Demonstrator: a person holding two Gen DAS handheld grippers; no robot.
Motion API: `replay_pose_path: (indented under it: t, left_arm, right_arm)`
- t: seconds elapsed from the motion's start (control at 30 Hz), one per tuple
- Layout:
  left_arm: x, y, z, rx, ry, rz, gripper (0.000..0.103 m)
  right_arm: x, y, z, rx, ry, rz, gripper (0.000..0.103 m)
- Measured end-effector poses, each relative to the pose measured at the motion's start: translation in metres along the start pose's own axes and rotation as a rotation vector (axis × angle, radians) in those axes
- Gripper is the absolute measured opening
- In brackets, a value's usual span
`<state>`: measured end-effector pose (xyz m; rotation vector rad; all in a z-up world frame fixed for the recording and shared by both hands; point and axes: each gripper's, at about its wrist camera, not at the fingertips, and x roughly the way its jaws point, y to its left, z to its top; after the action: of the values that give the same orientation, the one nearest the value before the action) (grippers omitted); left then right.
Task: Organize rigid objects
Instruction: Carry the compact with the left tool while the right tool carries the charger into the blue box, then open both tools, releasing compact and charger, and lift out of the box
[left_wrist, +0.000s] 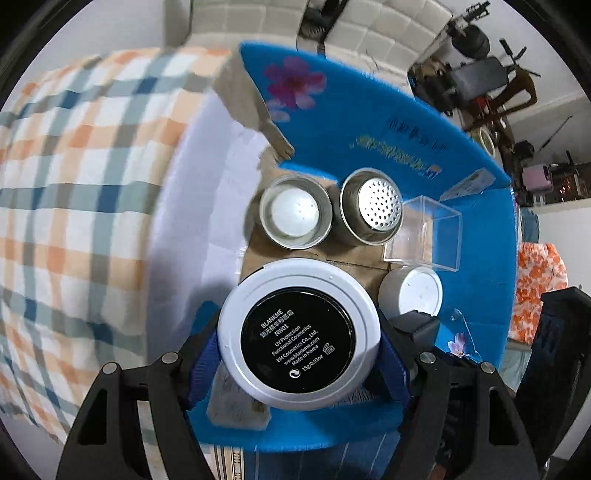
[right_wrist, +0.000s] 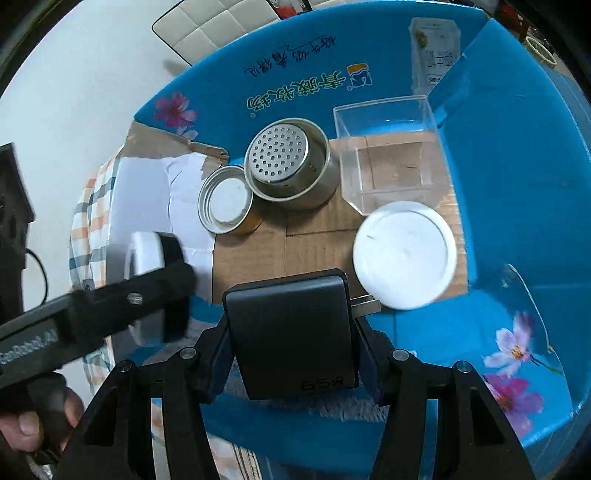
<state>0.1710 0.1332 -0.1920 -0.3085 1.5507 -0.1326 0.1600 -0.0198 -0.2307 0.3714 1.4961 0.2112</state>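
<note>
My left gripper (left_wrist: 299, 343) is shut on a round white cosmetics compact (left_wrist: 299, 334) with a black label, held over the near left edge of the blue cardboard box (left_wrist: 369, 110). My right gripper (right_wrist: 291, 343) is shut on a black charger plug (right_wrist: 291, 332), held over the box's near side. The left gripper and its compact also show at the left of the right wrist view (right_wrist: 147, 284). Inside the box stand a small metal tin (right_wrist: 227, 199), a metal strainer cup (right_wrist: 290, 162), a clear plastic cube (right_wrist: 388, 151) and a white round lid (right_wrist: 404, 254).
The box (right_wrist: 517, 184) has a brown cardboard floor and blue walls with flowers. A plaid cloth (left_wrist: 74, 184) lies left of the box. A small carton (right_wrist: 436, 51) leans at the box's far corner. A white cushioned bench and room clutter lie beyond.
</note>
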Motion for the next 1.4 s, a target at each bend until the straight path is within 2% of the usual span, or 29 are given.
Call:
replay_pose_path:
  t: [0.07,0.2,0.43,0.6,0.77,0.83,0.97,1.13,1.2,1.4]
  left_arm:
    - [0.013,-0.001,0.007,0.012,0.052,-0.015,0.073]
    - [0.024,-0.010,0.017,0.052,0.097,-0.013,0.073]
    - [0.041,-0.017,0.027,0.099,0.174,0.050,0.074]
    - [0.050,-0.016,0.029,0.100,0.225,0.075,0.074]
    - [0.056,-0.011,0.029,0.069,0.267,0.059,0.074]
    - [0.059,-0.011,0.027,0.068,0.287,0.058,0.078]
    - [0.059,-0.011,0.022,0.073,0.284,0.057,0.086]
    - [0.052,-0.015,0.012,0.089,0.261,0.082,0.095]
    - [0.044,-0.020,0.008,0.095,0.239,0.101,0.101]
    - [0.015,-0.023,-0.005,0.095,0.170,0.131,0.102]
  right_arm:
    - [0.006,0.002,0.005,0.001,0.004,-0.010,0.060]
    - [0.019,0.000,0.014,0.013,0.030,-0.034,0.060]
    - [0.030,0.003,0.020,-0.012,0.048,-0.078,0.060]
    - [0.039,0.008,0.025,-0.016,0.106,-0.106,0.062]
    - [0.047,0.003,0.028,0.004,0.160,-0.137,0.070]
    - [0.046,-0.002,0.028,0.011,0.168,-0.132,0.076]
    - [0.039,-0.004,0.030,0.002,0.172,-0.147,0.078]
    - [0.020,0.001,0.027,-0.036,0.158,-0.194,0.091]
    - [0.011,0.001,0.027,-0.047,0.156,-0.215,0.092]
    - [-0.028,-0.005,0.014,-0.084,0.092,-0.249,0.095]
